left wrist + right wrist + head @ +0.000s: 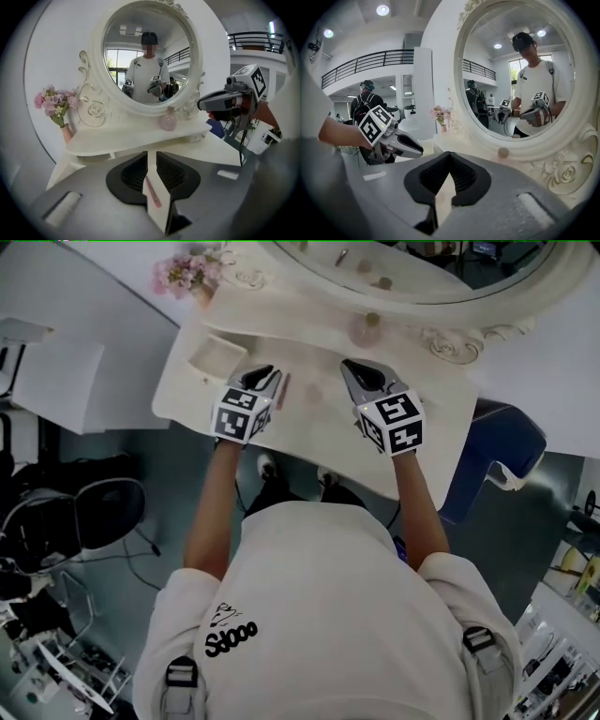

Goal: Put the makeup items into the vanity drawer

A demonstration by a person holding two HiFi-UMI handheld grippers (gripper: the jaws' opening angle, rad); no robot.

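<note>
A thin pink makeup stick (pixel 284 390) lies on the white vanity top (pixel 441 442), just right of my left gripper (pixel 265 376). In the left gripper view the stick (pixel 151 190) shows through the gap between the jaws, which stand open and clear of it. My right gripper (pixel 356 368) hovers over the middle of the vanity top, shut with nothing in it; its tips meet in the right gripper view (pixel 450 157). A small open drawer (pixel 201 368) sits at the vanity's left end, beyond the left gripper. A pink bottle (pixel 366 330) stands under the mirror.
The oval mirror (pixel 147 56) rises behind a raised shelf (pixel 136 136). Pink flowers in a vase (pixel 183 274) stand at the far left. A blue stool (pixel 506 442) is at the right of the vanity, a black chair (pixel 108 512) at the left.
</note>
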